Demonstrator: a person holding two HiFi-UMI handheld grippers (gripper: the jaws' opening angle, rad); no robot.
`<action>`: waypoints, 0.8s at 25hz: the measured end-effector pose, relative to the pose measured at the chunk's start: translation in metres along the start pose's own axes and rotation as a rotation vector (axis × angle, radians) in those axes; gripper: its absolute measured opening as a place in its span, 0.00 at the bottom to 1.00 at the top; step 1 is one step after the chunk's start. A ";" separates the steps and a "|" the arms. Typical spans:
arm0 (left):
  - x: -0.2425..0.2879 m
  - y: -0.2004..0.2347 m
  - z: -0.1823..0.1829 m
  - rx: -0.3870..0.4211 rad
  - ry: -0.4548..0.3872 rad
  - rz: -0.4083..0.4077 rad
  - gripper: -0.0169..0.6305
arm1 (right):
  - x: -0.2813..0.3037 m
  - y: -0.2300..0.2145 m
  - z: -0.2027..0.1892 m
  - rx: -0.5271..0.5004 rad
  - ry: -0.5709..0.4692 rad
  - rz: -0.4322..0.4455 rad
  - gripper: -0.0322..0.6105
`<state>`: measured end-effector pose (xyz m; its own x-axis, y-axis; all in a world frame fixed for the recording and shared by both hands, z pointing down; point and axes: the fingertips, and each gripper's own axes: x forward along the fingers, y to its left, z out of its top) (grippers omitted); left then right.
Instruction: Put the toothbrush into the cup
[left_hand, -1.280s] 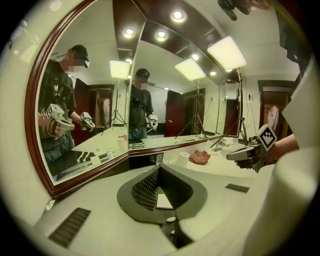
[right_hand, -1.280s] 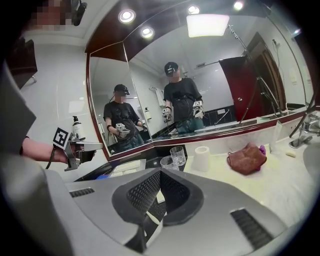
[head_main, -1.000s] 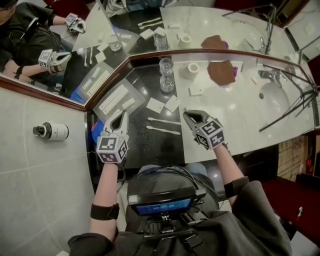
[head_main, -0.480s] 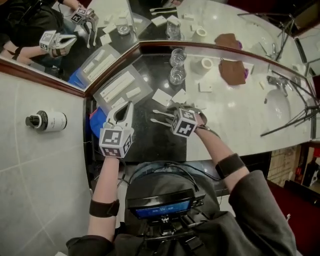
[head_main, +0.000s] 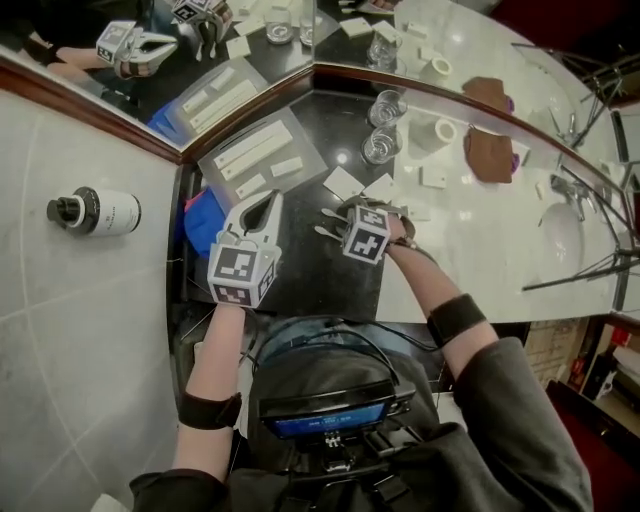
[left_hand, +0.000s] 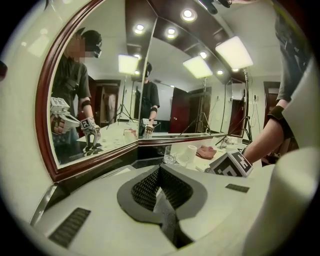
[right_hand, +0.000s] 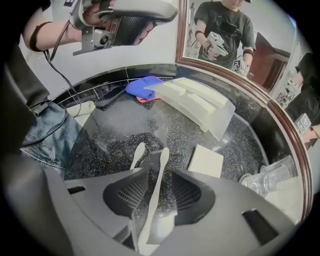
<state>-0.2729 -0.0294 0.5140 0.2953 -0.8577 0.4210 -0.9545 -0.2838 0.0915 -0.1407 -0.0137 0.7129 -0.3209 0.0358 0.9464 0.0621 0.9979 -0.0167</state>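
Two white toothbrushes (head_main: 328, 222) lie side by side on the black counter. My right gripper (head_main: 350, 212) points steeply down over them. Its jaws have just been opening and stand wide apart. In the right gripper view one toothbrush (right_hand: 156, 186) runs lengthwise between the right gripper's (right_hand: 159, 172) jaws, and the pads do not press on it. The other toothbrush (right_hand: 137, 153) shows its head beside the left jaw. Two clear glass cups (head_main: 378, 147) stand farther back by the mirror. My left gripper (head_main: 268, 205) hovers to the left, shut and empty; the left gripper (left_hand: 159, 169) shows closed jaws.
A clear plastic package (head_main: 255, 160) and a blue cloth (head_main: 205, 222) lie at the left of the counter. White cards (head_main: 345, 183) sit behind the toothbrushes. A tape roll (head_main: 445, 130), a brown cloth (head_main: 488, 155) and a tap (head_main: 560, 185) are to the right. Mirrors close off the back.
My right gripper has swung down and to the left onto the toothbrushes, turning to point downward, and its jaws have opened. The left gripper has sunk slightly.
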 end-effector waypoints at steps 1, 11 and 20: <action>-0.001 0.001 -0.002 -0.003 0.002 0.002 0.03 | 0.003 0.001 -0.001 0.000 0.010 0.008 0.31; -0.011 0.012 -0.017 -0.033 0.021 0.018 0.03 | 0.021 0.007 -0.009 -0.001 0.084 0.066 0.11; -0.018 0.010 -0.022 -0.050 0.031 0.022 0.03 | 0.018 0.007 -0.008 0.024 0.075 0.081 0.10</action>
<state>-0.2889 -0.0078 0.5275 0.2737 -0.8493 0.4515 -0.9618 -0.2424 0.1270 -0.1387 -0.0069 0.7323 -0.2439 0.1130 0.9632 0.0617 0.9930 -0.1008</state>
